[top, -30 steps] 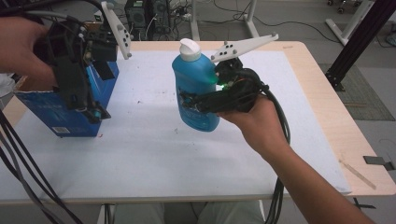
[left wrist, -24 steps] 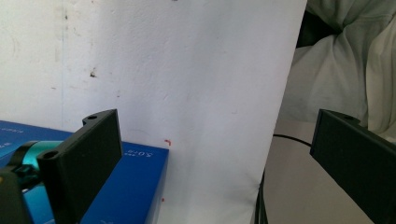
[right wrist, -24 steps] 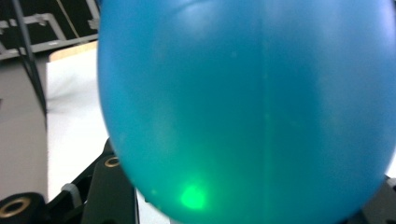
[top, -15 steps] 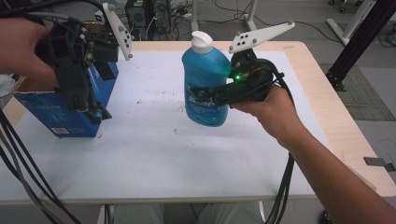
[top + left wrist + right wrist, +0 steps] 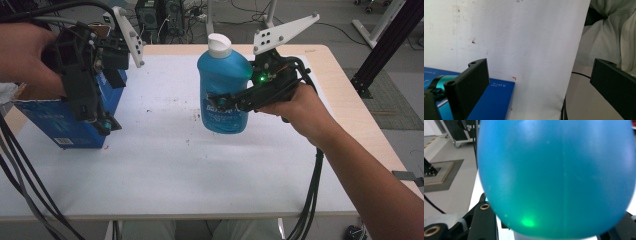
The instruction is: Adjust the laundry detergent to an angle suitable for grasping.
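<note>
A blue plastic bottle (image 5: pixel 222 85) with a white cap (image 5: pixel 219 45) hangs upright above the middle of the white table (image 5: pixel 165 165). My right gripper (image 5: pixel 220 102) is shut on its lower body from the right side. In the right gripper view the bottle (image 5: pixel 556 175) swells between the two black jaws. At the table's left edge sits a blue cardboard box (image 5: pixel 60 125). My left gripper (image 5: pixel 97 117) hovers over its right end, pointing down, open with nothing between its jaws. In the left gripper view the open gripper (image 5: pixel 539 82) looks down past the box's corner (image 5: pixel 494 100).
The table's wooden border (image 5: pixel 345 85) runs along the right side. A black stand leg (image 5: pixel 385 45) rises beyond the far right corner. Black cables (image 5: pixel 20 175) hang off the left front edge. A person's light clothing (image 5: pixel 614 30) lies past the table's edge.
My right gripper has carried the bottle to the right and slightly higher. The left gripper and the box have stayed where they were.
</note>
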`<state>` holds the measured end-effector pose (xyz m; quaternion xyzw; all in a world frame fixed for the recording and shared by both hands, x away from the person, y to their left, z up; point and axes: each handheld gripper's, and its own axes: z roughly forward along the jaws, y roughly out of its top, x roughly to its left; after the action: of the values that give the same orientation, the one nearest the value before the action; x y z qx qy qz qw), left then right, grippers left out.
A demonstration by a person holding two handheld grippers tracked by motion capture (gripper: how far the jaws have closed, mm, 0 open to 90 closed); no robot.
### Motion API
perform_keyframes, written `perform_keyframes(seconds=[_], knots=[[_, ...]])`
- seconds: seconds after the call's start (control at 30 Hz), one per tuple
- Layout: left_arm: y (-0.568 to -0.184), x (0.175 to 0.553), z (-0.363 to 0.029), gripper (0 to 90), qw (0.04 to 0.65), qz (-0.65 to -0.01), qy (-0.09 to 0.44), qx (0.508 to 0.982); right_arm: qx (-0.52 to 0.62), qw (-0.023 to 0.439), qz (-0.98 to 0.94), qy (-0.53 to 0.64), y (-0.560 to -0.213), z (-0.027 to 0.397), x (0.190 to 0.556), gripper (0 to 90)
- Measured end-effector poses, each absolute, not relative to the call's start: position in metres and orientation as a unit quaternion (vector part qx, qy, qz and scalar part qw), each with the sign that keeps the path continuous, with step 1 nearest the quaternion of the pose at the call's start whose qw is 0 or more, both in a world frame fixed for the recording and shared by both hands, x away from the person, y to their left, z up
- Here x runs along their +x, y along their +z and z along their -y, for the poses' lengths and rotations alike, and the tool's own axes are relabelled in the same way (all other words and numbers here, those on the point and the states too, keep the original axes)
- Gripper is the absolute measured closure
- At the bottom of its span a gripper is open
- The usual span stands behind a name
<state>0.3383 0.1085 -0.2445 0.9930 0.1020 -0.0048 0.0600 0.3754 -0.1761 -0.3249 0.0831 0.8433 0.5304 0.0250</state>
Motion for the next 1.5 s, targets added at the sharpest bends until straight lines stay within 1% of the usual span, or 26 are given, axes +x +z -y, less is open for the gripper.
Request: perform_keyframes(seconds=[0.23, 0.73, 1.5], knots=[[-0.245, 0.34, -0.107, 2.3, 0.058, -0.1, -0.008, 0.993, 0.071, 0.006, -0.848, 0.524, -0.328, 0.18, 0.387, 43.7], [-0.247, 0.343, -0.106, 2.3, 0.056, -0.102, -0.01, 0.993, 0.063, -0.003, -0.855, 0.514, -0.336, 0.174, 0.404, 43.8], [-0.253, 0.347, -0.109, 2.3, 0.057, -0.114, -0.014, 0.992, 0.045, -0.024, -0.857, 0.513, -0.364, 0.155, 0.424, 44.0]])
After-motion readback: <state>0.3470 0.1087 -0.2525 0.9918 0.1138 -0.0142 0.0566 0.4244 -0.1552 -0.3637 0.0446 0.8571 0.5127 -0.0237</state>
